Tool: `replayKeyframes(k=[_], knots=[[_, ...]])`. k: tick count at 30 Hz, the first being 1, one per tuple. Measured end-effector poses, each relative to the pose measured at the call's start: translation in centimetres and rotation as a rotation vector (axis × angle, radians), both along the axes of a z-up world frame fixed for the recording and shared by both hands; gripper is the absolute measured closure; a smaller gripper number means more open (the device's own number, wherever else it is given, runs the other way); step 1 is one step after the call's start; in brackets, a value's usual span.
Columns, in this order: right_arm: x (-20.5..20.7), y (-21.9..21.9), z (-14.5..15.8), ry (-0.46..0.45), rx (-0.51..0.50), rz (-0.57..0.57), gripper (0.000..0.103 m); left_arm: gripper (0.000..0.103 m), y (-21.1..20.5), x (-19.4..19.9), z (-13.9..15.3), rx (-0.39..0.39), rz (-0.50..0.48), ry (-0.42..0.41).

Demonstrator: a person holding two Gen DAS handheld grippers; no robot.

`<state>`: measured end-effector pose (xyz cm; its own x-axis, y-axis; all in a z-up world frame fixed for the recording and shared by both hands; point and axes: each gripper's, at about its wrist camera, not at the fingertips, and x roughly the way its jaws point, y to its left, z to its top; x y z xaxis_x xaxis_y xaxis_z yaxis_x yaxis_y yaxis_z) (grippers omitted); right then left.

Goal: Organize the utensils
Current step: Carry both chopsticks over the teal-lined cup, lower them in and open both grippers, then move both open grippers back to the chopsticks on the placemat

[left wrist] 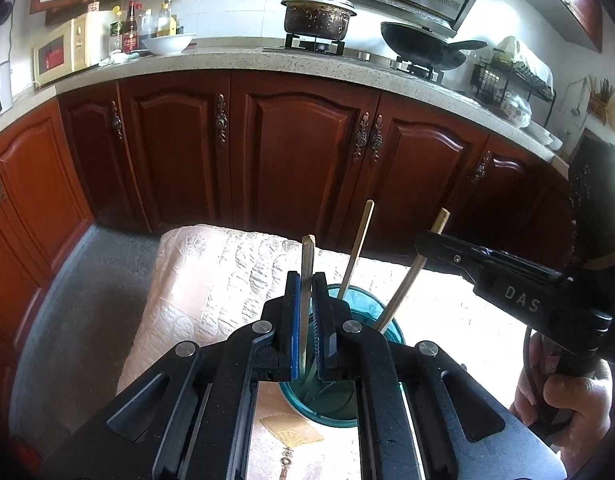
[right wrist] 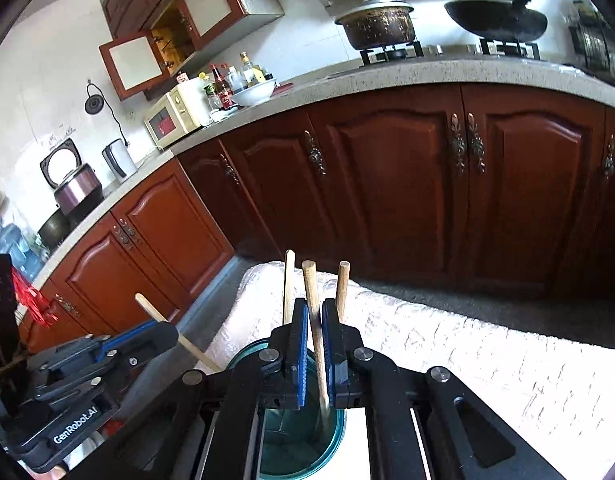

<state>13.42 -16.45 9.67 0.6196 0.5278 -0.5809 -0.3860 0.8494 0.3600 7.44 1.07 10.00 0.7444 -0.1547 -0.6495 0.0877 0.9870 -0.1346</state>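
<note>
Left wrist view: we are pinching one chopstick (left wrist: 307, 280) in our left gripper (left wrist: 306, 284), its lower end inside the teal cup (left wrist: 391, 332) on the patterned cloth (left wrist: 211, 280). Our right gripper (right wrist: 315, 320) is pinching another chopstick (right wrist: 313, 292) over that cup.

Wood, clear plastic, cloth and stone

The chopsticks (right wrist: 314, 300) are pale matt wood; the cup (left wrist: 371, 308) is glossy see-through teal plastic. It stands on a cream embossed cloth (left wrist: 211, 280), rough-textured. The tongs (left wrist: 306, 312) are matt black plastic with ribbed blue pads (right wrist: 303, 344) and shiny metal rivets. Cabinets (left wrist: 299, 152) are glossy red-brown wood under a speckled stone counter (left wrist: 235, 62).
</note>
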Motion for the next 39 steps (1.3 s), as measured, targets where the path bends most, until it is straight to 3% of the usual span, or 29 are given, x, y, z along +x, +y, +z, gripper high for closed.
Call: replayKeyframes(k=[1, 3, 5, 9, 14, 23, 39], knots=[[-0.1, -0.1, 0.0, 0.003, 0.0, 0.003, 0.092, 0.096, 0.0, -0.1, 0.1, 0.0, -0.002, -0.001], [-0.5, -0.4, 0.1, 0.003, 0.001, 0.012, 0.08, 0.079, 0.1, -0.4, 0.3, 0.0, -0.001, -0.008], [-1.0, -0.6, 0.2, 0.002, 0.002, 0.016, 0.073, 0.072, 0.0, -0.9, 0.5, 0.0, -0.003, -0.017], [-1.9, -0.8, 0.3, 0.004, -0.001, 0.028, 0.072, 0.066, -0.3, -1.8, 0.7, -0.004, -0.008, -0.017], [-3.2, -1.8, 0.9, 0.008, 0.017, 0.032, 0.065, 0.064, -0.8, -3.5, 0.5, -0.005, -0.008, -0.017], [-8.0, -3.6, 1.7, -0.025, -0.036, -0.002, 0.062, 0.061, -3.5, -7.0, -0.2, 0.018, -0.032, -0.017], [-16.1, -9.9, -1.4, 0.013, -0.16, -0.163, 0.06, 0.061, -9.6, -11.0, -3.2, 0.102, -0.094, 0.011]])
